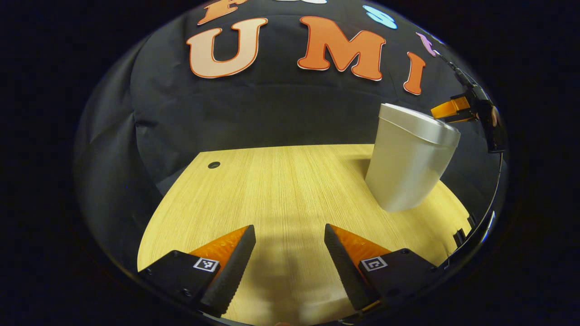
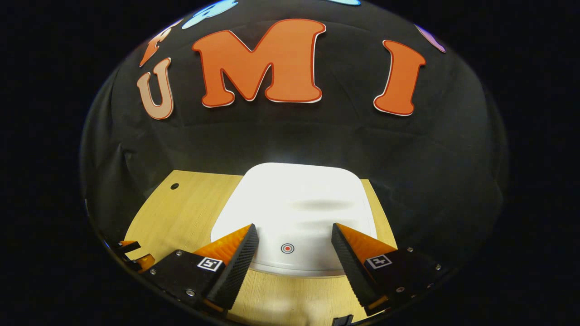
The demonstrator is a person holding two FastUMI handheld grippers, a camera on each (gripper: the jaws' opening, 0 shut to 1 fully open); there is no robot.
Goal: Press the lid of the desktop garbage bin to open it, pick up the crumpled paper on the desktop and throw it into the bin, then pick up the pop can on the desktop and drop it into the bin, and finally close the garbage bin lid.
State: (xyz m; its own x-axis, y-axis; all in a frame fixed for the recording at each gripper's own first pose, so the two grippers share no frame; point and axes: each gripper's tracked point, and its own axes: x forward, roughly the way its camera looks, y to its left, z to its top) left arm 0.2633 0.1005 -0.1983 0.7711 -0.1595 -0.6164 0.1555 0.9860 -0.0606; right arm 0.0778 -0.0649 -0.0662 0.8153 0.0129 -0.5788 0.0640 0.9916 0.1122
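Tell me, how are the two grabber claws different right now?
The right gripper hangs just above the bin's white lid, over its round target mark; the left gripper hangs over bare wooden table. The right gripper is over the bin; the left gripper sits off to its side. Both are open and hold nothing.
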